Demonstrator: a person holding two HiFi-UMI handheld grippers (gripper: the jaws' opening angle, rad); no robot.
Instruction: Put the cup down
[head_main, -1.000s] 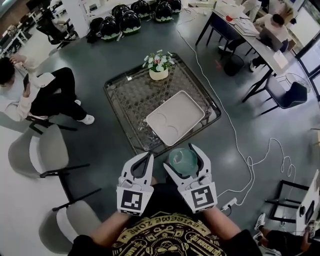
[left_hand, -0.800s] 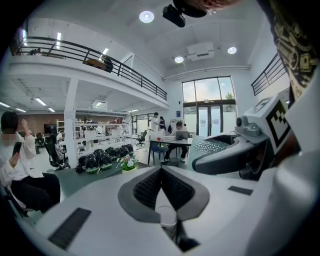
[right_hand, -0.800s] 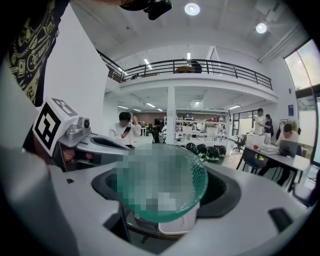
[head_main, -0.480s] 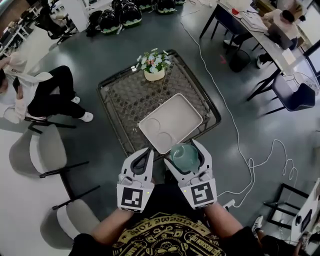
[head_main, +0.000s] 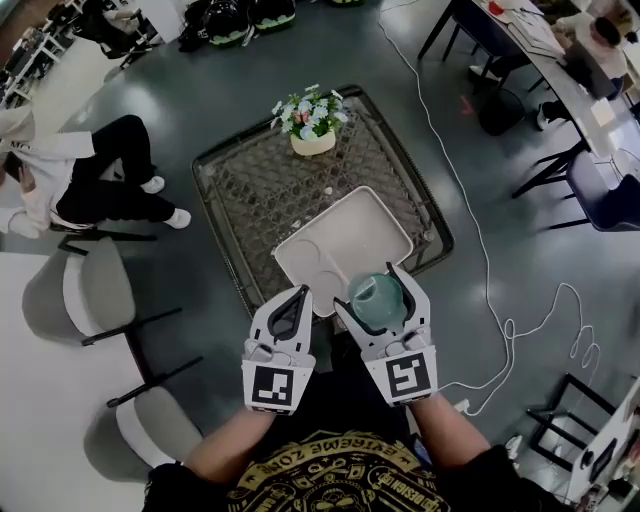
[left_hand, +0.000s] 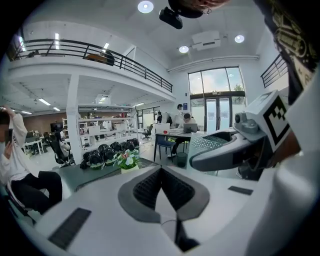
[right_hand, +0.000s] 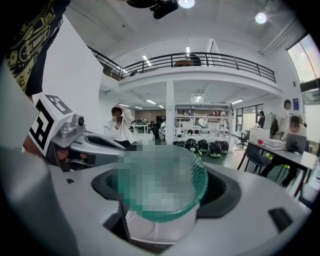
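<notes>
While our right tongs (head_main: 381, 292) are clamping the cup (head_main: 374, 301), the tray (head_main: 335, 235) is lying straight ahead, lower; our left tongs (head_main: 297, 297) are sitting together, empty.

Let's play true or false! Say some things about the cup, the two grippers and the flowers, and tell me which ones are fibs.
1. The right gripper holds a green cup. True.
2. The left gripper holds a spoon. False: its jaws are together with nothing between them.
3. The cup stands on the tray. False: it is in the right gripper's jaws, not yet set down.
4. A pot of flowers stands on the table. True.
5. The flowers stand on the tray. False: they stand at the table's far edge, apart from the tray.
</notes>
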